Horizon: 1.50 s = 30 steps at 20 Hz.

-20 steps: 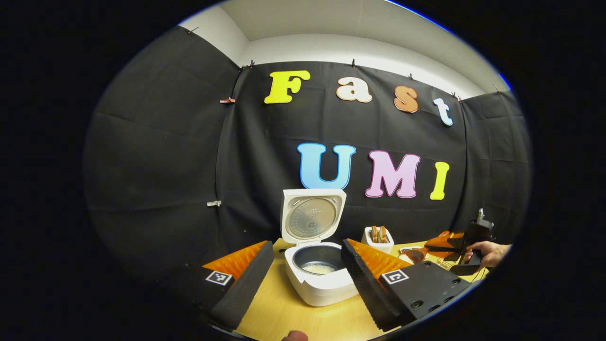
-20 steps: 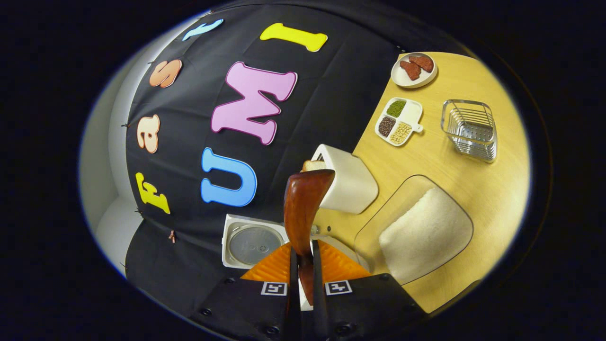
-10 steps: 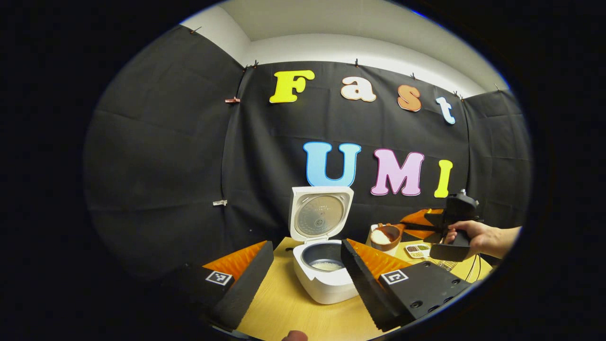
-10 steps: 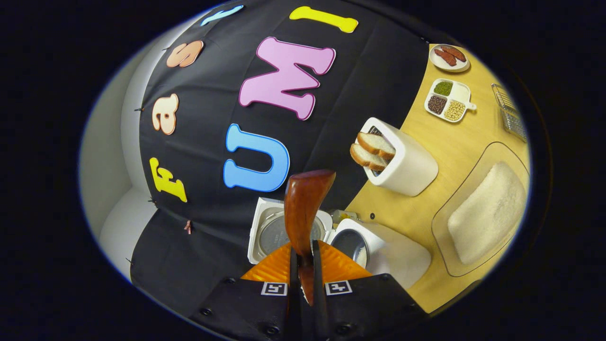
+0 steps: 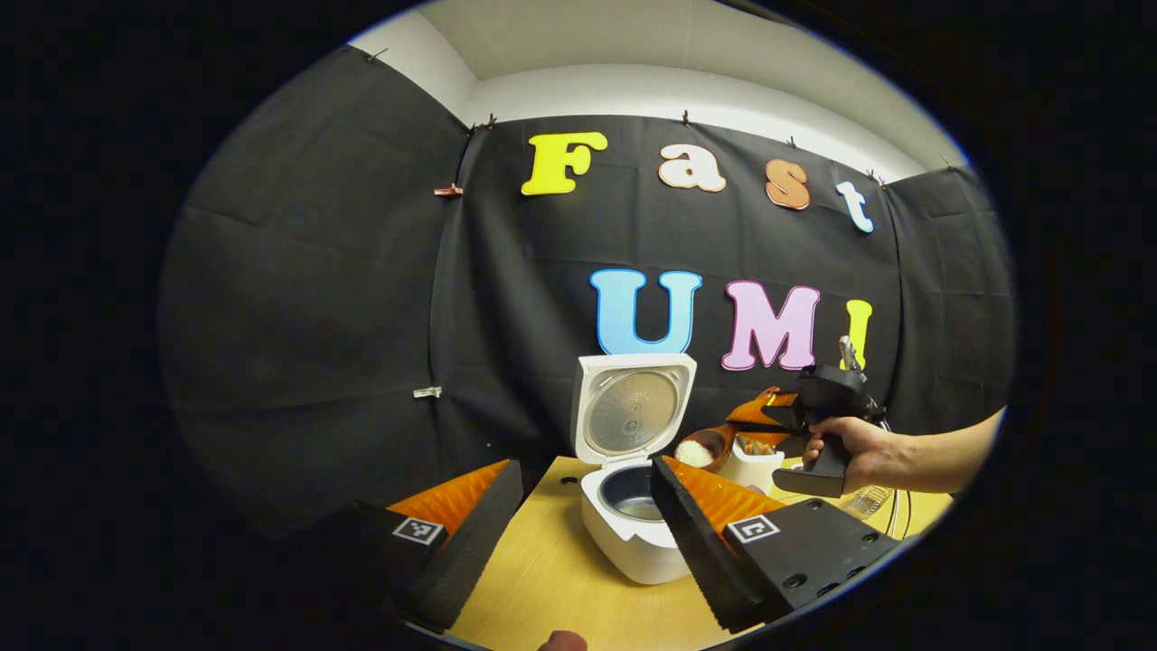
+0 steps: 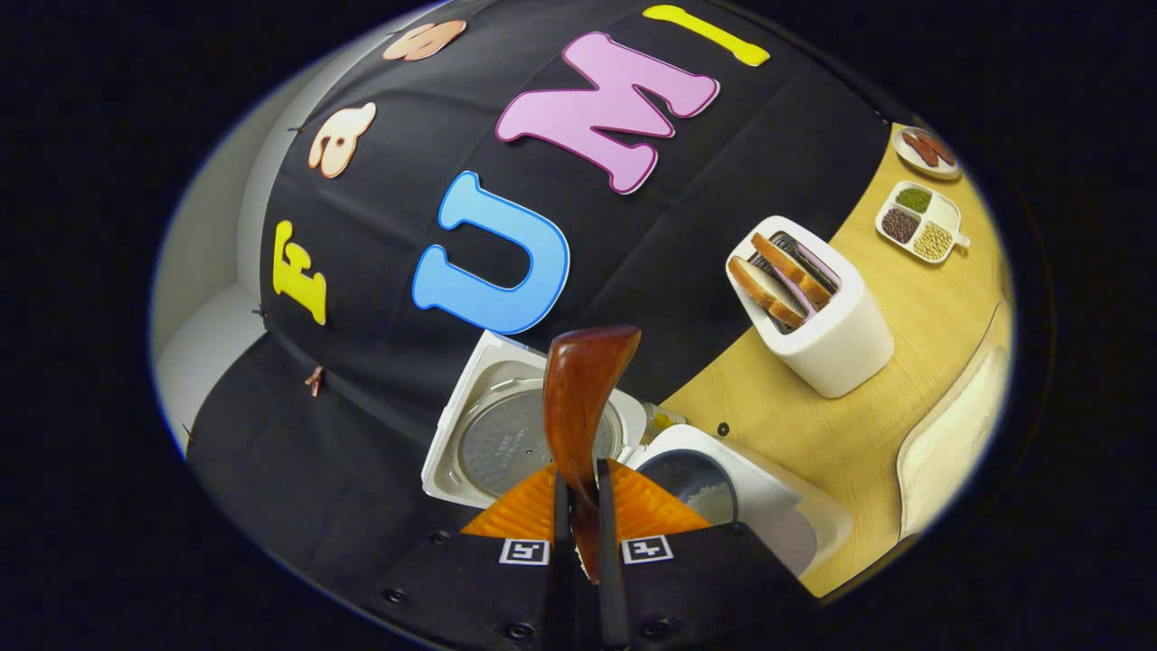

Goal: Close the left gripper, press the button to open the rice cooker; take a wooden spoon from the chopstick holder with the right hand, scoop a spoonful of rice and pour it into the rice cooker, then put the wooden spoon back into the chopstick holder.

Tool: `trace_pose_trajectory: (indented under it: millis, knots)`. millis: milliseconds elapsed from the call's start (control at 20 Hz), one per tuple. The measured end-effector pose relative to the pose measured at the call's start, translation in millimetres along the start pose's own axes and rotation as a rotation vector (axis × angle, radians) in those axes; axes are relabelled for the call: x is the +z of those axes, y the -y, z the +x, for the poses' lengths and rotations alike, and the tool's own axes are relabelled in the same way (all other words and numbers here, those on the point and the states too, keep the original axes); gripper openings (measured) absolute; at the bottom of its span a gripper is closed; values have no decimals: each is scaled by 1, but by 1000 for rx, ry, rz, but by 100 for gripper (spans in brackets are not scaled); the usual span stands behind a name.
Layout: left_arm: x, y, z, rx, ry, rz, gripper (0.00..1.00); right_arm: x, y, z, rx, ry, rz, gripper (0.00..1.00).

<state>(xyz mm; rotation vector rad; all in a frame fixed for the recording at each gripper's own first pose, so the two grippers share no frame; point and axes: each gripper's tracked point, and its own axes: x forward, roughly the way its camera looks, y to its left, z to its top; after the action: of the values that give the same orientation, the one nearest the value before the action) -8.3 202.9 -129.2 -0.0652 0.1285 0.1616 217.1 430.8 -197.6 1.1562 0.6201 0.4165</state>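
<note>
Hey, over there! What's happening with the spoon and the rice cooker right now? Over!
Right gripper shut on wooden spoon, rice aboard, beside the cooker. Left gripper open, idle. Rice cooker lid up, some rice inside. Nothing in the way.

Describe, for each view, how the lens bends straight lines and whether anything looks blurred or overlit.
Left gripper view: the booth wall's top edge bows into an arc; the rice cooker is sharp, with no glare on its lid. Right gripper view: the scene is rolled sideways, the table edge curves, and the wooden spoon stays crisp with a soft sheen.
</note>
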Motion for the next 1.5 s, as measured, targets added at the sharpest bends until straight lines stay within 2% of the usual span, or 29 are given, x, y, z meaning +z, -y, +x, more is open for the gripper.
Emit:
trace_pose_trajectory:
  millis: [350, 600, 800, 1050, 1500]
  knots:
    - [-12, -21, 14, 20, -28, -30, 98, -11, 18, 35, -88, 19, -237, 14]
    - [-15, -30, 17, 25, -34, -36, 98, -16, 19, 42, -109, 15, -402, 14]
    - [-17, -32, 15, 25, -42, -47, 98, -12, 1, 48, -98, 27, -536, 14]
    - [-19, -36, 13, 23, -38, -47, 98, -13, -39, 55, -42, 34, -737, 14]
    - [-17, -41, 5, 36, -26, -73, 98, -29, -79, 57, 26, 30, -1086, 14]
